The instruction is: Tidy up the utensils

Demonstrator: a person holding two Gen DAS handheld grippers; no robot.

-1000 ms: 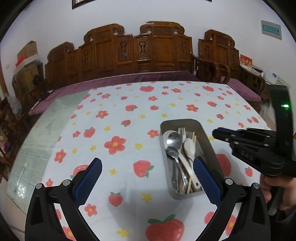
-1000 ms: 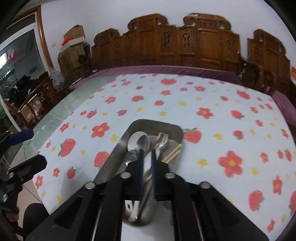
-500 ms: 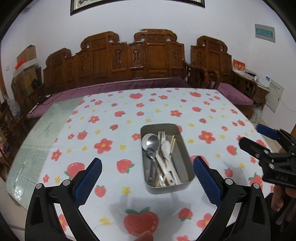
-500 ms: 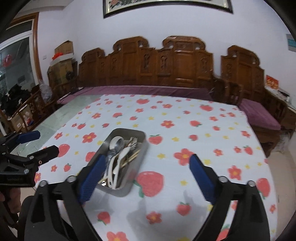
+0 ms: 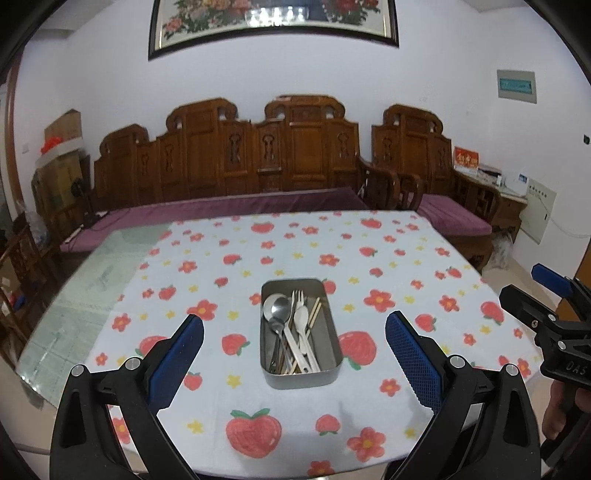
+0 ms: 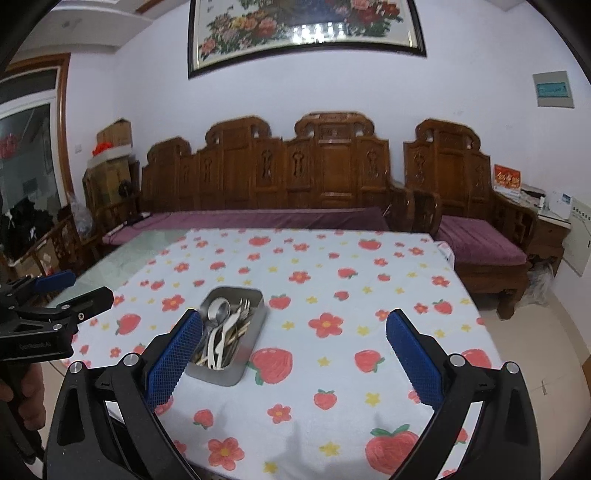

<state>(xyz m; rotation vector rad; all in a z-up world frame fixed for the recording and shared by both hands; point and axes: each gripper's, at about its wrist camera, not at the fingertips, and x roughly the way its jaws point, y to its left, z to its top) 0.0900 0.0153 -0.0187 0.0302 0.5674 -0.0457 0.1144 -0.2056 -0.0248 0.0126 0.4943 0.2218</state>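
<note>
Centrally, at 12 o'clock from the left gripper (image 5: 294,354), a metal tray (image 5: 330,334) rests on the tablecloth (image 5: 388,266), which is printed with strawberries and flowers. Inside the tray lie a steel spoon (image 5: 279,310), a fork (image 5: 297,301), a white spoon (image 5: 301,321) and chopsticks (image 5: 314,314), handles toward the camera, overlapping one another. The left gripper is released, its blue pads (image 5: 177,360) spread wide and holding nothing, well short of the tray. The right gripper (image 6: 294,354) is likewise spread wide and empty; in its view the tray (image 6: 255,339) sits at 11 o'clock, just beyond the left pad (image 6: 175,360), apart from it. Each tool appears in the other's view: the right at 3 o'clock in the left wrist view, the left at 9 o'clock in the right wrist view. Beyond the table, at 12 o'clock, stands a carved wooden bench (image 5: 295,155) with purple cushions, below a framed floral picture (image 5: 273,22).
</note>
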